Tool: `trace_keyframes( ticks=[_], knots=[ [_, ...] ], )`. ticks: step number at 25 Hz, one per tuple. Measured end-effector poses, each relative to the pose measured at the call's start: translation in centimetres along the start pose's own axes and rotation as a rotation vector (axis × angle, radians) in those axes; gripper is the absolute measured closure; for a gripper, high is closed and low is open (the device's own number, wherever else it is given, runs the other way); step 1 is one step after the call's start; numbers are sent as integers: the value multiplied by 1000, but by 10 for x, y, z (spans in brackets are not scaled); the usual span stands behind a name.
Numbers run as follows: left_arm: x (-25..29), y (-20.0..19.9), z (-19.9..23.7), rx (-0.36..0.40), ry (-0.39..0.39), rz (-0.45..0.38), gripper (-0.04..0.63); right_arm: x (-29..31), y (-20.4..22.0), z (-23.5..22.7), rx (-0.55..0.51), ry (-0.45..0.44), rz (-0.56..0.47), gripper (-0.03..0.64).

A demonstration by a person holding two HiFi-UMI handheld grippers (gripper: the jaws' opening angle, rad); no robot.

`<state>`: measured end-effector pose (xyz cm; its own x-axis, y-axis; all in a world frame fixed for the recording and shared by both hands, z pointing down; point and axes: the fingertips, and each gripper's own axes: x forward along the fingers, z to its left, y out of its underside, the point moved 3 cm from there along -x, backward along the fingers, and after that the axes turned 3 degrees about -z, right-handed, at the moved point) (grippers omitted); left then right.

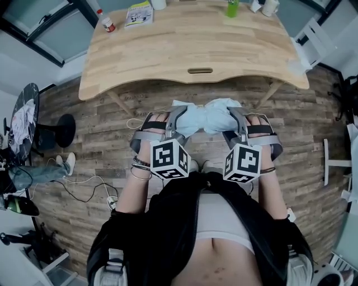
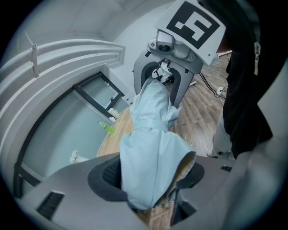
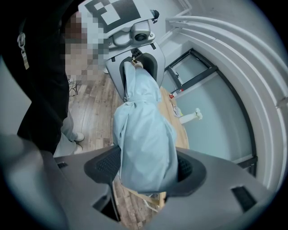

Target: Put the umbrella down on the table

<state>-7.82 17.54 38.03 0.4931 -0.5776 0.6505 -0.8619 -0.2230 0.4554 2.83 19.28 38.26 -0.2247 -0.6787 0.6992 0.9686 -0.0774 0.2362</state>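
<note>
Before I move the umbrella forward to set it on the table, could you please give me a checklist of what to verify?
1. Left gripper shut on one end of the umbrella: ok.
2. Right gripper shut on the other end: ok.
3. Umbrella folded, with a strap round it: ok.
4. Umbrella above the table: not ok; it hangs over the floor, short of the near edge.
5. Landing spot: ok; the near part of the tabletop shows bare wood, and the green bottle and the booklet sit at the far edge.
</note>
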Motion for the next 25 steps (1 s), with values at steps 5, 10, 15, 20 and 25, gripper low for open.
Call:
trace_keyframes(
  ticks=[5, 10, 15, 20, 25],
  knots=[
    [0, 4, 3, 10, 0, -3, 331, 2, -4, -2, 5, 6, 0, 301],
    [3, 6, 4, 19, 0, -18, 331, 5, -3, -1, 9, 12, 11, 299],
    [4, 5, 5, 17, 15, -26, 331, 5, -2, -3, 11, -1, 15, 300],
    [12, 10, 22, 24, 6, -20, 331, 17, -4, -18, 10, 10, 13, 299],
    [25, 16, 45, 15, -1, -4, 331, 36, -4, -40, -1, 12, -3, 299]
  ],
)
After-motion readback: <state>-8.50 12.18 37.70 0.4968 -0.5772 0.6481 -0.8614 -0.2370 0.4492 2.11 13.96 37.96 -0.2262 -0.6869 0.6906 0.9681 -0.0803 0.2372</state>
